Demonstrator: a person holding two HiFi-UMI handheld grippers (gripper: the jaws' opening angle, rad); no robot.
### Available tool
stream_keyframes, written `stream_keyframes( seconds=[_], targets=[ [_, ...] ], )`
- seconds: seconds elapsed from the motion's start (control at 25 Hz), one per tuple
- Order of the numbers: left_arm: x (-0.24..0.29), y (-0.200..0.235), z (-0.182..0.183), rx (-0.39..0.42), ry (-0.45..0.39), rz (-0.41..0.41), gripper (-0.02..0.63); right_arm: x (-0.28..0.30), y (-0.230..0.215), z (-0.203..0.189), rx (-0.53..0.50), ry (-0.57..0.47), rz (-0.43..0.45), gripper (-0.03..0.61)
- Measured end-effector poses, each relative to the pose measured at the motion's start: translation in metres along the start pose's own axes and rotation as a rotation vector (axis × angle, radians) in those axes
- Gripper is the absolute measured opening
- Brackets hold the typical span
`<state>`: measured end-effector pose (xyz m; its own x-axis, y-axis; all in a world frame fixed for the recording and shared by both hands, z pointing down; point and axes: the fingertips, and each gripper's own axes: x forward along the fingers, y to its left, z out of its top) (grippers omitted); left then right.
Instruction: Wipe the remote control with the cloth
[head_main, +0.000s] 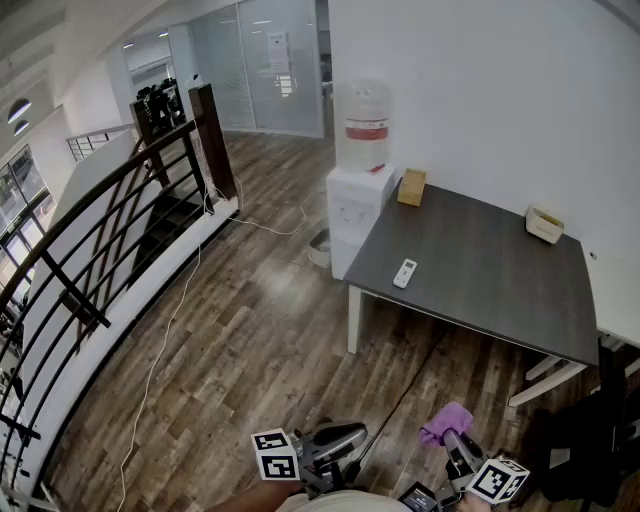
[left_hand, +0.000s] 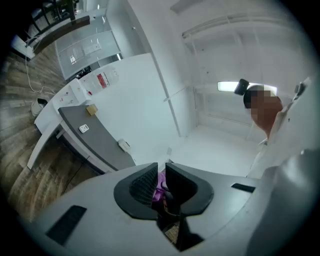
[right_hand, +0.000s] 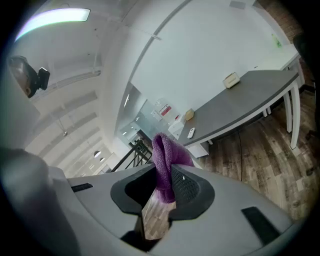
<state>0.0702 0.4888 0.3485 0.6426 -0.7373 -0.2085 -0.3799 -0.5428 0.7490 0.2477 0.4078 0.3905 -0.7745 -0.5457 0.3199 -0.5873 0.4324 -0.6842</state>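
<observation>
no wiping done yet. my right gripper (right_hand: 161, 194) is clenched on the purple cloth (right_hand: 166, 159), and my left gripper (left_hand: 160, 186) is closed and empty. the white remote control (head_main: 404, 273) lies untouched on the grey table (head_main: 490, 290), well apart from both. approach and the whole wipe remain.

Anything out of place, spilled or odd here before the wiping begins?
Nothing spilled or damaged. The remote control lies askew near the front-left edge of the table, untouched. A white cable trails loose across the floor. The cloth is bunched up in the right gripper.
</observation>
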Motion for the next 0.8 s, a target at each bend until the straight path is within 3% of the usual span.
stream_keyframes(
  seconds=[0.12,0.32,0.48,0.8],
  targets=[
    [0.001,0.029,0.018,0.023,-0.003,0.022,0.028,0.026,-0.006,0.006,-0.012,0.003,-0.017,0.084],
    [0.02,0.099,0.085,0.074,0.01,0.052,0.031,0.102,0.0,0.043,-0.042,0.006,-0.03,0.084],
    [0.047,0.155,0.126,0.081,0.101,0.081,0.057,0.143,-0.008,0.079,-0.058,-0.001,-0.13,0.084],
    [0.084,0.262,0.171,0.215,0.312,0.246,0.155,0.199,-0.021,0.143,-0.133,-0.001,-0.286,0.084]
  ],
)
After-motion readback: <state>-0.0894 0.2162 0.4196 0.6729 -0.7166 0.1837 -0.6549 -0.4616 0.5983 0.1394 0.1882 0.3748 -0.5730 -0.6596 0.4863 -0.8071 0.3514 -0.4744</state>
